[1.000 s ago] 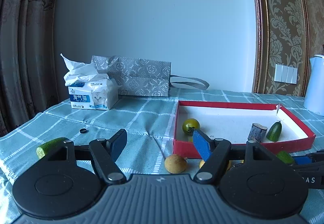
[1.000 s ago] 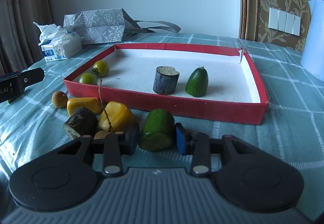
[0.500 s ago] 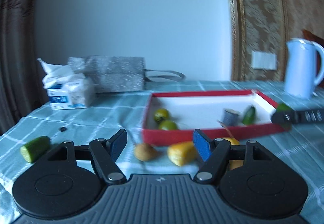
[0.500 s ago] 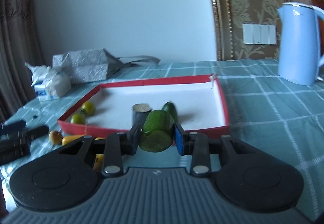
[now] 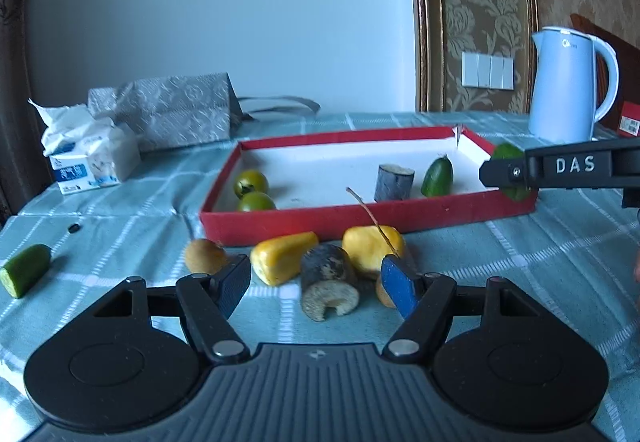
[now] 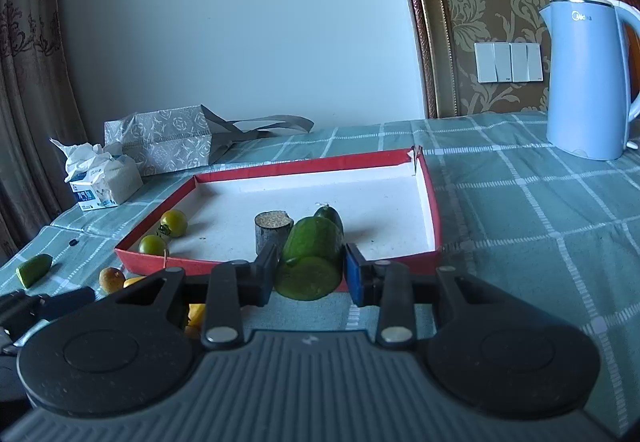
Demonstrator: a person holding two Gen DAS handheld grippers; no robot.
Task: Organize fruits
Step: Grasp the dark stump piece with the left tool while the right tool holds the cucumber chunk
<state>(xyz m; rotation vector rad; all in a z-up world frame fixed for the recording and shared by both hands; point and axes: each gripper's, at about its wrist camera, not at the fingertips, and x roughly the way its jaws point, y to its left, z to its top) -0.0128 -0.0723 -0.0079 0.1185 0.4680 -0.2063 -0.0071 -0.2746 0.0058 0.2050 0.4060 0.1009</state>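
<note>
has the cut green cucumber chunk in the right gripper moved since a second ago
Yes. The cut green cucumber chunk, clamped in the right gripper, has risen off the checked tablecloth to the near wall of the red-rimmed tray.

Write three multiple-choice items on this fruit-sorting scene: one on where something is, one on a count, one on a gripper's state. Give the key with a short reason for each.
1. Where does the blue kettle stand?
A. inside the red tray
B. on the tablecloth, right of the red tray
C. on the tissue box

2. How many round green tomatoes lie in the tray?
A. none
B. two
C. five

3. What is the state of the right gripper?
A. wide open and empty
B. shut on a yellow piece
C. shut on the green cucumber piece

Key: 1 B, the kettle stands on the checked cloth beyond the tray's right wall. 2 B, two tomatoes sit together at the tray's left corner. 3 C, both pads press the cucumber piece's sides, with it raised before the tray.
</note>
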